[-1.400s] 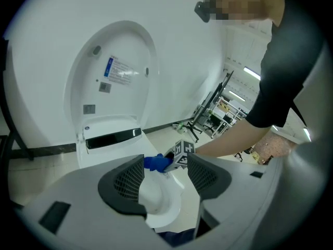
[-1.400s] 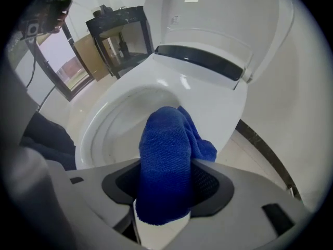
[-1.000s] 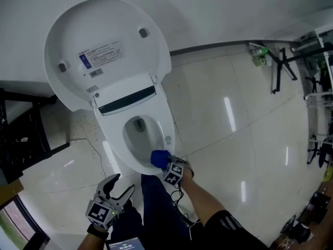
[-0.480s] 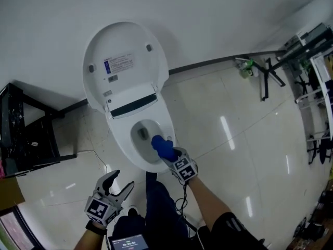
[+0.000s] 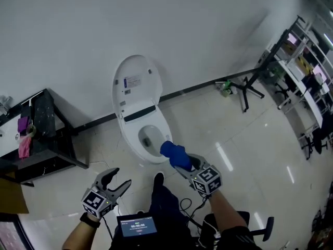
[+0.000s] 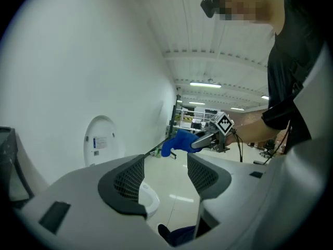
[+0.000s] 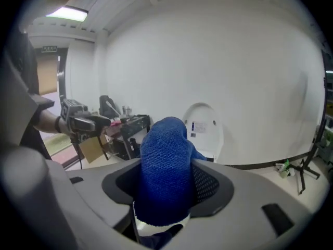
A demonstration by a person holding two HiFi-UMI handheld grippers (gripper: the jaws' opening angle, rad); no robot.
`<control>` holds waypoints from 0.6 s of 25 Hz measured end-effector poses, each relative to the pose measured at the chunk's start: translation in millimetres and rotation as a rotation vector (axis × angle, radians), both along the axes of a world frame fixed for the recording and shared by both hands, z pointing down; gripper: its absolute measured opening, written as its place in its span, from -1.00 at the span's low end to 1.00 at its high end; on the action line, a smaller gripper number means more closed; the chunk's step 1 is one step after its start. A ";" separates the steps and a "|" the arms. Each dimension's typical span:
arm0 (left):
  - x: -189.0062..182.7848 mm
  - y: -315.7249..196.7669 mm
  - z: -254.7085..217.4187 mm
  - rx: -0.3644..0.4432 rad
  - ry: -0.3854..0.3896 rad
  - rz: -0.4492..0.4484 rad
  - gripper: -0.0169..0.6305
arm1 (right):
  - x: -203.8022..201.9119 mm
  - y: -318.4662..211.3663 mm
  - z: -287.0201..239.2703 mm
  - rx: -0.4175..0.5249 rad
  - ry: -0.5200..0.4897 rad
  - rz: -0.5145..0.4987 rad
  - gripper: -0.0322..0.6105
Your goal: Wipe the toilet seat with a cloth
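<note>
A white toilet stands against the wall with its lid (image 5: 133, 83) raised and its seat (image 5: 164, 137) down around the bowl. My right gripper (image 5: 182, 159) is shut on a blue cloth (image 5: 175, 154), held in the air in front of the seat's front right rim. In the right gripper view the cloth (image 7: 165, 165) fills the gap between the jaws, with the lid (image 7: 203, 127) beyond. My left gripper (image 5: 119, 180) stays low on the left, open, with nothing in it. Its own view shows the cloth (image 6: 177, 141) raised well above the seat (image 6: 149, 197).
A black table (image 5: 46, 135) with pink items stands left of the toilet. A cardboard box (image 5: 10, 196) lies by the left edge. A black stand (image 5: 245, 87) and a green bottle (image 5: 225, 89) are by the wall, with shelving (image 5: 304, 82) at right. A lit screen (image 5: 136, 225) hangs below.
The head view has pulled back, so the toilet looks smaller and farther. My right gripper has lifted the blue cloth off the seat's front rim. The left gripper stays open and low.
</note>
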State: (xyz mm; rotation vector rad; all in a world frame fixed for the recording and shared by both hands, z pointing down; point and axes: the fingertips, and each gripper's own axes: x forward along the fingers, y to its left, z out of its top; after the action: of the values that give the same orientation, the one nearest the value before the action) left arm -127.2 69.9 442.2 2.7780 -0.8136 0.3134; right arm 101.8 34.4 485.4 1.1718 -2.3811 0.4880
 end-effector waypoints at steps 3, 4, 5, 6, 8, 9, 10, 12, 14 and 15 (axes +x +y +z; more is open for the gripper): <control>-25.4 41.0 -27.5 0.038 -0.014 0.006 -0.13 | -7.0 69.0 -57.0 0.007 -0.133 0.057 -0.07; -29.3 53.0 -36.7 0.040 -0.008 -0.001 -0.13 | -8.0 87.7 -72.9 0.015 -0.174 0.075 -0.07; -29.9 64.7 -46.7 0.035 0.005 -0.013 -0.13 | -8.3 104.7 -86.3 0.024 -0.209 0.091 -0.08; -28.9 75.9 -55.2 0.028 0.020 -0.024 -0.13 | -8.3 120.4 -96.9 0.032 -0.239 0.103 -0.08; -26.6 94.6 -64.1 0.013 0.046 -0.044 -0.13 | -9.4 146.6 -109.7 0.043 -0.283 0.119 -0.08; -25.8 101.4 -65.8 0.004 0.057 -0.055 -0.13 | -10.8 156.3 -112.6 0.047 -0.297 0.124 -0.08; -25.1 106.6 -66.6 -0.005 0.066 -0.065 -0.13 | -13.0 164.0 -113.8 0.050 -0.308 0.127 -0.08; -23.4 112.9 -66.2 -0.018 0.071 -0.084 -0.13 | -19.5 174.2 -112.3 0.048 -0.338 0.134 -0.09; -20.6 116.2 -64.7 -0.023 0.069 -0.095 -0.13 | -28.0 180.2 -106.9 0.032 -0.382 0.142 -0.10; -18.3 118.2 -63.8 -0.019 0.069 -0.094 -0.13 | -32.2 183.0 -104.3 0.022 -0.400 0.141 -0.10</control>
State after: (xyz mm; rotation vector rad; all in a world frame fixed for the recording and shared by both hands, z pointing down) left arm -145.5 188.2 378.4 2.7062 -0.9156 0.2062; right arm 69.5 217.4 381.1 1.3641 -2.6482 0.8110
